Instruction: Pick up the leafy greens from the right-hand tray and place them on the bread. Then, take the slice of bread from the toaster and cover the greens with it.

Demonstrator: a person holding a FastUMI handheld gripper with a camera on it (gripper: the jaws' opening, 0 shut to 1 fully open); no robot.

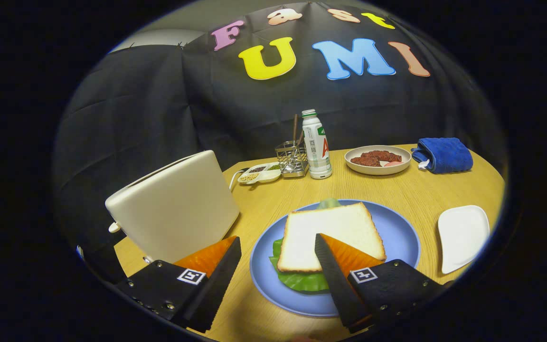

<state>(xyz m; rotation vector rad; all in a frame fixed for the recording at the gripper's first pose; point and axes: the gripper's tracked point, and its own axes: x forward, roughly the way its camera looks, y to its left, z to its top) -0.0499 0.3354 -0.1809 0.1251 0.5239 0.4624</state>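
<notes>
tool [278,244] fingers spread, empty, hovering just over near edge of bread slice [331,236]; covers leafy greens [299,279] on blue plate [399,237], toaster [174,209] left.

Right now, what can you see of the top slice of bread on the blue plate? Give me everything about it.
The top slice of bread is white with a thin tan crust, roughly square, lying flat on the leafy greens, which stick out from under its near and far edges. The stack sits on the blue plate, right of the toaster. The gripper is open; its right finger overlaps the slice's near edge, contact unclear.
</notes>
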